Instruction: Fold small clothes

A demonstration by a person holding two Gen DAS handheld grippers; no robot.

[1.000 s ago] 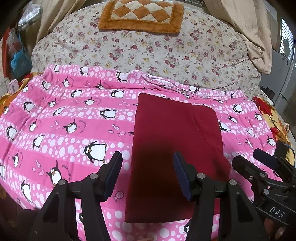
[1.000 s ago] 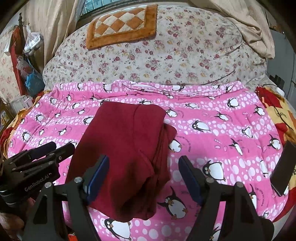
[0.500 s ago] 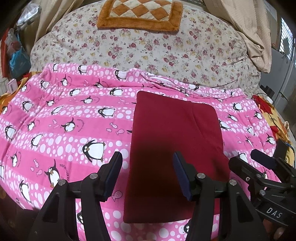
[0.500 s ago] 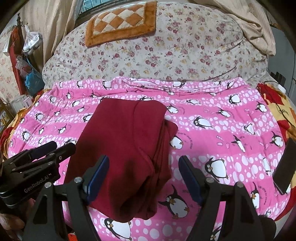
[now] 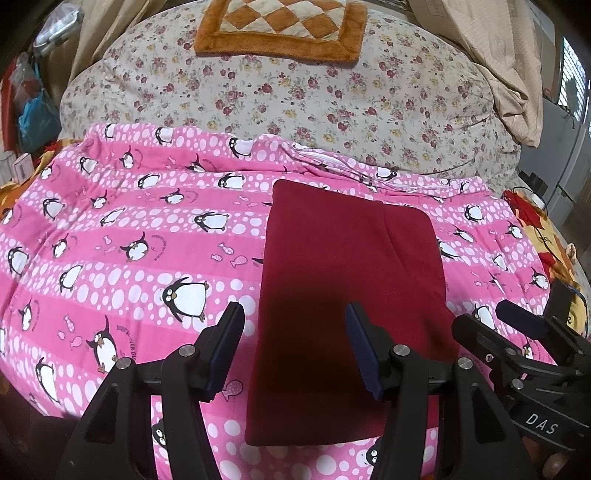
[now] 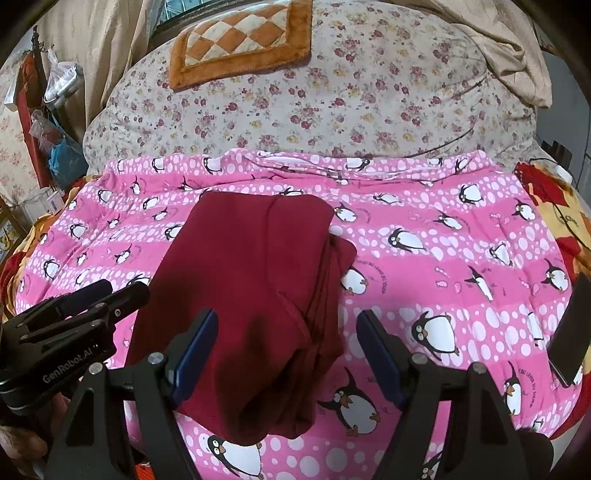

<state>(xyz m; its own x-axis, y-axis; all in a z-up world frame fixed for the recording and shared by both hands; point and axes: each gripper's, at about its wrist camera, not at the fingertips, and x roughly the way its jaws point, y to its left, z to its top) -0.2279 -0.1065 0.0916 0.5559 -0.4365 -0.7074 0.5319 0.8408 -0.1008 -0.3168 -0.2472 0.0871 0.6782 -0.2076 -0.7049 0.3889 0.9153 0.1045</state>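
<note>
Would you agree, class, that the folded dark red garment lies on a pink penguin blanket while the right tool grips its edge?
Not quite. The right tool is open and grips nothing; the right wrist view shows its pads clear of the dark red garment. The garment does lie folded on the pink penguin blanket.

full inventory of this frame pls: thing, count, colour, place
garment: 1, dark red, folded, lying on the blanket
blanket: 1, pink with penguins, spread across the bed
quilt: 1, cream floral, bunched behind the blanket
mat: 1, orange and cream checked, on top of the quilt
flat slab: 1, black, blanket's right edge
left gripper: 1, black, open above the garment's near end
right gripper: 1, black, open above the garment's near right corner
</note>
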